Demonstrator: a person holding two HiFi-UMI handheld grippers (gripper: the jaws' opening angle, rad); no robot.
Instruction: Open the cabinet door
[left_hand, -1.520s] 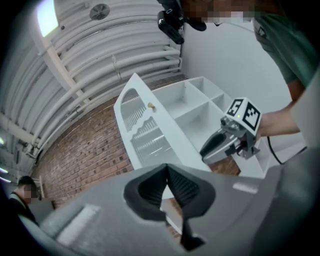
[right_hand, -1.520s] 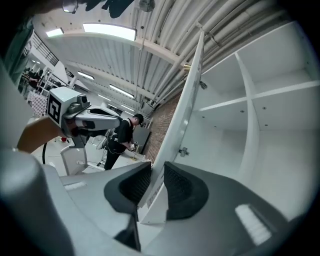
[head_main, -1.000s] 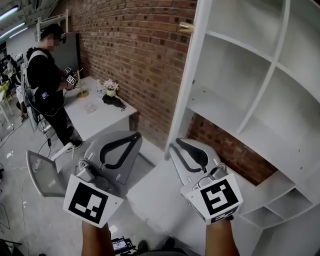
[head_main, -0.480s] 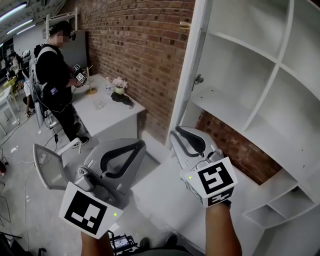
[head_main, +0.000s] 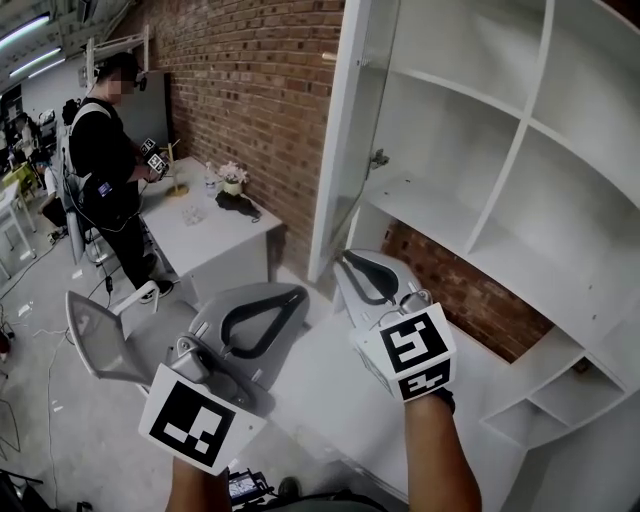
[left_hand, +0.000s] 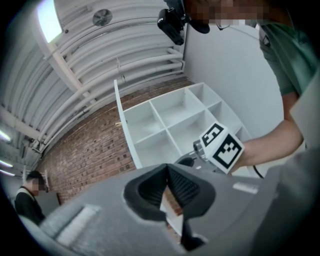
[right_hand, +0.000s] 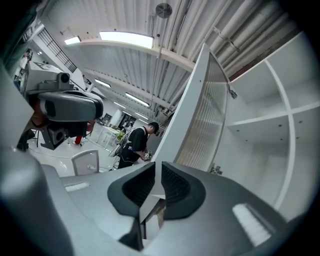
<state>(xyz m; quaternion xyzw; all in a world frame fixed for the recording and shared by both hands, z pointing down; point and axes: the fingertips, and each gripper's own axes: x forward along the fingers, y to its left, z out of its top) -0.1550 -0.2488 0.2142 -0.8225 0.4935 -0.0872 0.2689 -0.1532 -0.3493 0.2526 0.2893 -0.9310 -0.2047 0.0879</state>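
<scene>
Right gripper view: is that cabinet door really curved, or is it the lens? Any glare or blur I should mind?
Lens: the right gripper view's fisheye bows the cabinet door and shelves, its corners go black, and the ceiling light is blown out. Head view shows the door straight, evenly lit, sharp.

The cabinet (head_main: 470, 130) is looked down on steeply in the head view, from close before it. In both gripper views it is seen from lower, looking upward; its door (head_main: 340, 150) and shelves (head_main: 430, 200) are shared by all three.
</scene>
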